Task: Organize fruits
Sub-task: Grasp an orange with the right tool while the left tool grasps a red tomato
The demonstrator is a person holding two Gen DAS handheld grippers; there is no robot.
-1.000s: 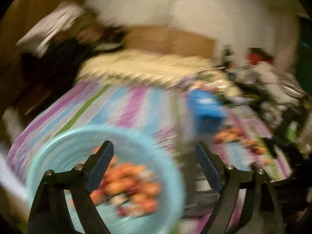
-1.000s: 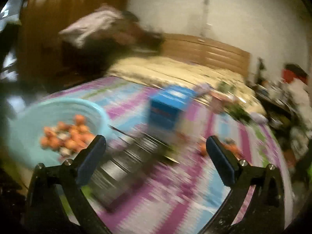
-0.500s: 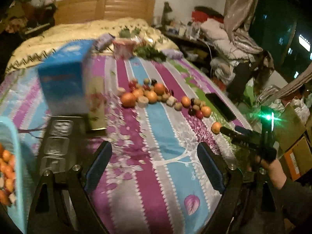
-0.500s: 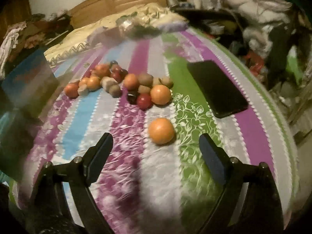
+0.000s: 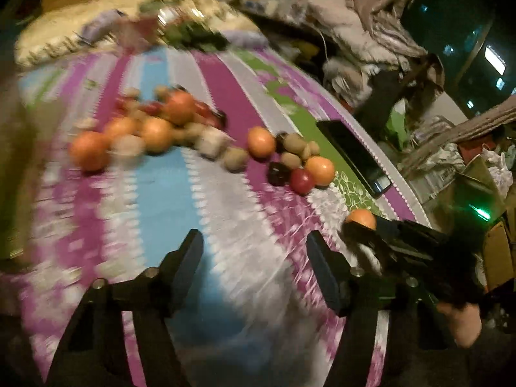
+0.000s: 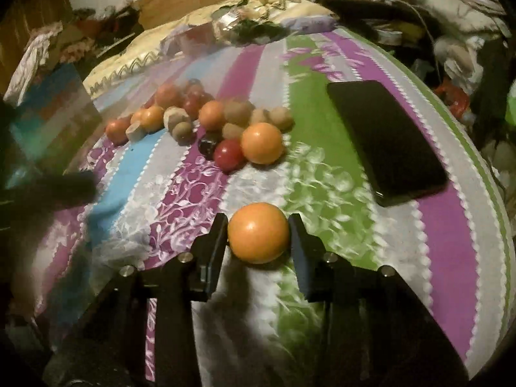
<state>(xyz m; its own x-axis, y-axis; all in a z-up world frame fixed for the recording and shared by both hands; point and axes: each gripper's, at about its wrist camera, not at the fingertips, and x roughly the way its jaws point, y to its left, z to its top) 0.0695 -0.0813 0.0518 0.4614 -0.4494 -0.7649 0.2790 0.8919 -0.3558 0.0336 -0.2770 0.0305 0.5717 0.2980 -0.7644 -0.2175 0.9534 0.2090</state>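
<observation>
**Right gripper closing around a lone orange on the bed**

Here the right gripper [image 6: 258, 229] is sitting low over the striped bedspread [image 6: 451, 258], with a single orange [image 6: 258, 237] lying between its jaws. The jaws are standing narrow, each pad right beside the fruit's flank; the left one is looking as if it is touching the skin, while on the right side I cannot tell whether contact is being made. The orange is resting on the bedspread, where the white and green stripes are meeting, well apart from the rest of the fruit.

Beyond it, the main fruit pile [image 6: 206, 122] is lying in a loose band across the purple and blue stripes: several oranges, a red round fruit [image 6: 228, 154] touching a larger orange [image 6: 262, 143], a dark fruit just beside them, and some small brownish ones behind. A black phone [image 6: 385, 140] is lying flat to the right of the pile, on the green and purple stripes.

In the left wrist view, which is blurring with motion, the left gripper [image 5: 254, 251] is hovering over the bedspread with its jaws spread wide and holding nothing. The right gripper [image 5: 361, 230] is showing at the right edge, with the lone orange [image 5: 361, 217] peeking above it. A blue box [image 6: 48, 113] is standing at the far left.
</observation>
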